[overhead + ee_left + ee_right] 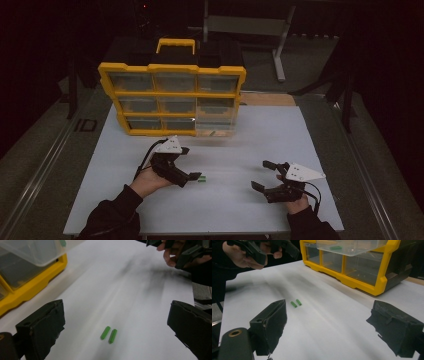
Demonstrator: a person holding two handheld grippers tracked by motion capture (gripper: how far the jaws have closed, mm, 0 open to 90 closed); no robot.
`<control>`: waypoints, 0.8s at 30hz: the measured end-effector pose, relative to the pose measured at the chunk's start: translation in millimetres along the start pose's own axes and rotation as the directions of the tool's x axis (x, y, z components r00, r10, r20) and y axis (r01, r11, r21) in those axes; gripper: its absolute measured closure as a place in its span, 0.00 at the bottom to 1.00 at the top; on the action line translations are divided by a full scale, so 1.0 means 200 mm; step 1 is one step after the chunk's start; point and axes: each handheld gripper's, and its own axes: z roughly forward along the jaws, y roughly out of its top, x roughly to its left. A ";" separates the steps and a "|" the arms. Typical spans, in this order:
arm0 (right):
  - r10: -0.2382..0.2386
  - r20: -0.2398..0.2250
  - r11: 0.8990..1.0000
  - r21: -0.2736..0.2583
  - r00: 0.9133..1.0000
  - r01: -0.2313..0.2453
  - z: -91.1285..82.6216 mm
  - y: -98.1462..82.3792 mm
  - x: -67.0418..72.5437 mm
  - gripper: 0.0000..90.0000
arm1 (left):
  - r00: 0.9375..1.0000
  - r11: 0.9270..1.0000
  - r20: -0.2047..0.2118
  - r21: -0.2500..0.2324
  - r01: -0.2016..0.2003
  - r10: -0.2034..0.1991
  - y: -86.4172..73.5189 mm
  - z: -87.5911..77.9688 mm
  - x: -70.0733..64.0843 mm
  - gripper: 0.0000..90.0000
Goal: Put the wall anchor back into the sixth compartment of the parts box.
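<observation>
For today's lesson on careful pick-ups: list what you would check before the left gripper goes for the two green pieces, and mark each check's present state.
1. Left gripper open, jaws wide apart: ok.
2. Two green pieces lying between its jaws' line, side by side on the white board: ok.
3. Nothing else beside the pieces: ok.
4. Right gripper open and well away from them: ok.
5. Clear drawer pulled out of the yellow organizer: ok.
6. Whether the pieces touch each other: cannot tell.

Left gripper [192, 162] and right gripper [261, 175], both low, jaws wide apart.
</observation>
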 end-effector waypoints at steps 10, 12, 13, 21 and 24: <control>-0.003 -0.003 1.000 0.004 1.000 0.003 0.00 0.00 0.00 0.15 | 1.000 1.000 0.001 0.027 -0.010 0.010 -0.07 0.06 0.04 0.16; -0.003 -0.002 1.000 0.005 1.000 0.003 0.00 0.00 0.00 0.15 | 1.000 0.999 0.006 0.037 -0.006 0.005 -0.09 0.08 0.05 0.20; -0.003 -0.002 1.000 0.005 1.000 0.003 0.01 0.00 0.00 0.15 | 1.000 0.999 0.012 0.041 -0.009 0.008 -0.09 0.08 0.05 0.22; -0.004 -0.004 1.000 0.004 1.000 0.004 0.01 0.00 0.00 0.15 | 0.999 0.997 0.046 0.082 -0.012 0.008 -0.14 0.14 0.06 0.44; -0.003 -0.005 1.000 0.006 1.000 0.003 0.01 0.00 0.00 0.15 | 0.999 0.996 0.047 0.089 -0.009 0.005 -0.15 0.16 0.06 0.49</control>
